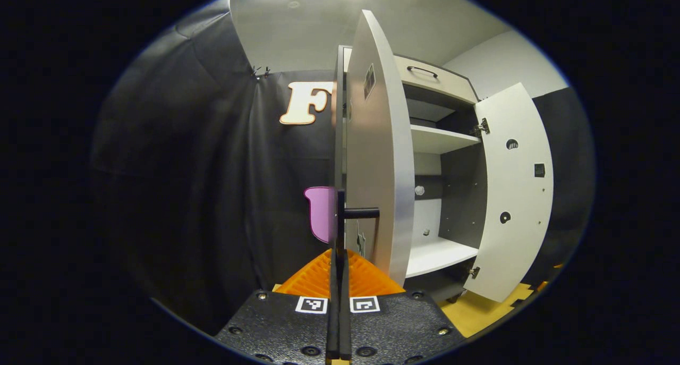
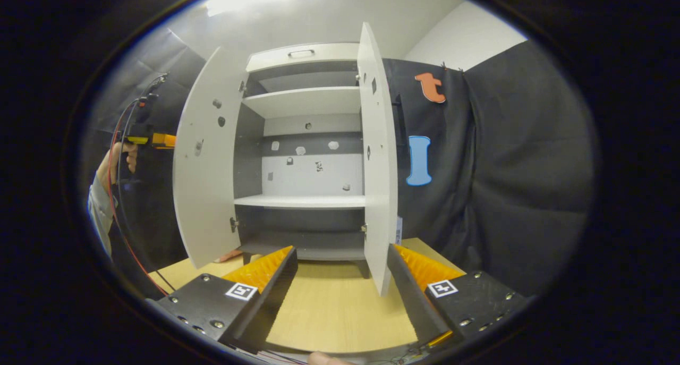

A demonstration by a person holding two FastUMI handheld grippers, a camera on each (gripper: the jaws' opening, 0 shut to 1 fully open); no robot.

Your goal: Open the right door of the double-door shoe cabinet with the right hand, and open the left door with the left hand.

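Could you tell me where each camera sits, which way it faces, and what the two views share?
Left gripper view: rides the left gripper, shut on the left door's handle, facing that door's edge.
Right gripper view: rides the open right gripper, back from the cabinet, facing its shelves; a hand shows far left.
Shared: both doors open, including the right door, and the shelves.

left view beside cabinet [image 1: 441, 142], right view fronting

Right claw [image 2: 340, 280]: black screwed mounts w/ square markers. Person's sleeve [image 2: 98, 208] light grey.
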